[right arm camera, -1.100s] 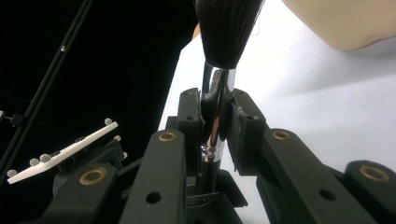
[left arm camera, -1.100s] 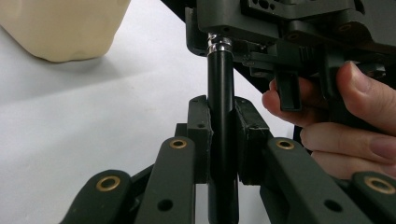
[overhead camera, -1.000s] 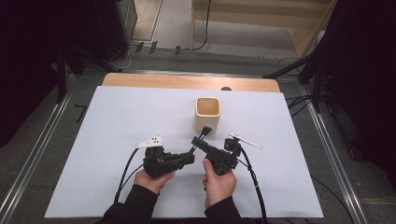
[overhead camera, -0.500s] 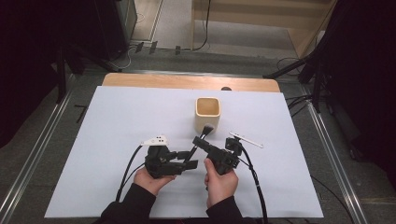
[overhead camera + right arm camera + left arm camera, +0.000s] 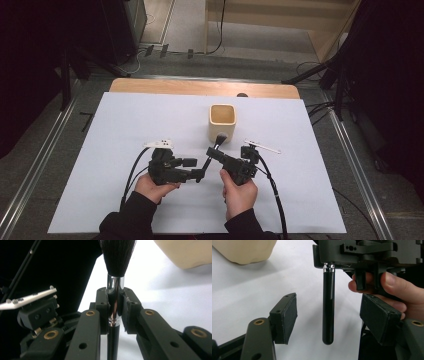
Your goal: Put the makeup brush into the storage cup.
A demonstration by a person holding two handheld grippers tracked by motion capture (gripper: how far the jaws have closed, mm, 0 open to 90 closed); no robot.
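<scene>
Item one, my right tongs (image 5: pixel 115 312): pressed together on the makeup brush (image 5: pixel 115 290), pads pinching its silver ferrule, with the black bristles fanning out just beyond the tips and the black handle running back down between the two arms. In the high view these tongs (image 5: pixel 214 154) sit in my right hand (image 5: pixel 239 192) and point up and to the left, the brush (image 5: pixel 212 153) slanting through them, its bristle end toward the cup and its handle end toward my other tool. Item two, my left tongs (image 5: pixel 332 315): spread wide, the jaws having just been opening; the brush handle (image 5: pixel 328 310) hangs in the gap between the pads, and neither pad touches it. In the high view they (image 5: pixel 195 169) lie level in my left hand (image 5: pixel 152 186), pointing right at the lower end of the handle. Item three, beige square cup (image 5: pixel 222 121): upright, just beyond the bristle end, ahead of the right tongs; its lower edge shows at a top corner of each gripper view. Item four, white table cover (image 5: pixel 125 120): beneath everything. Item five, black cables (image 5: pixel 277 200): trailing back from each tool toward me.
</scene>
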